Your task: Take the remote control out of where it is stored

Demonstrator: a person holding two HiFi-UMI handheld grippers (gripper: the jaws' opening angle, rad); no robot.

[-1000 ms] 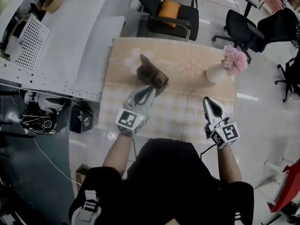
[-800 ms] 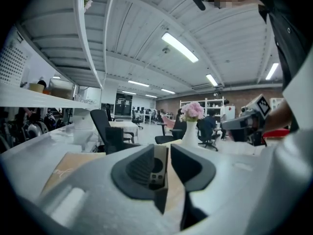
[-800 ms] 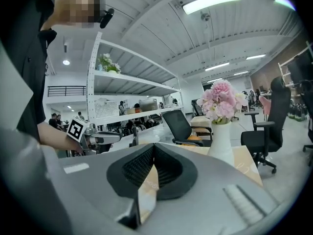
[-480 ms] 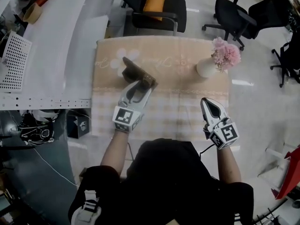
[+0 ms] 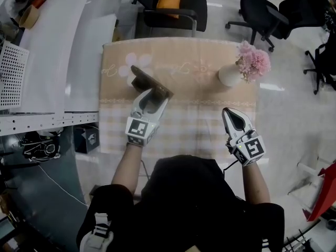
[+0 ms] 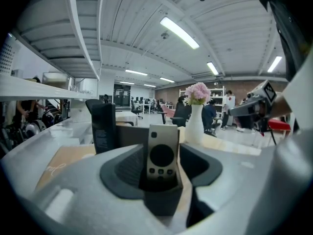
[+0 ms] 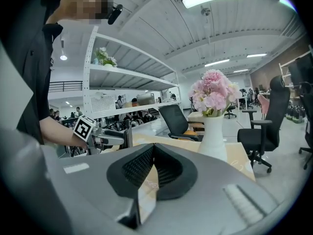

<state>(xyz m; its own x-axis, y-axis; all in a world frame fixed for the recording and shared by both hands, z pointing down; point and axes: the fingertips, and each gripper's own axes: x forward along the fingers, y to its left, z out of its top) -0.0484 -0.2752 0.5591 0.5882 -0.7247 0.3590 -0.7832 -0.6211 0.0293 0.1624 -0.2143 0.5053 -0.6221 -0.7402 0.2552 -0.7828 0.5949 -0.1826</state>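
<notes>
On the surface the holder stands at 10 o'clock and the vase at 2 o'clock, well apart. The remote control stands upright in the holder. The left tongs are just before the holder, jaws opening, with the remote control between them. The right tongs are at 4 o'clock, before the vase. A chair stands behind the surface at 12 o'clock.

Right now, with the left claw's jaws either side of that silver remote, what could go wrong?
The left gripper's jaws are opening and not pressing on the remote between them, so lifting now would probably leave it behind. If they close off-centre, the upright remote might tip. Pulling could also drag the brown holder along, or knock the dark remote standing beside it.
</notes>
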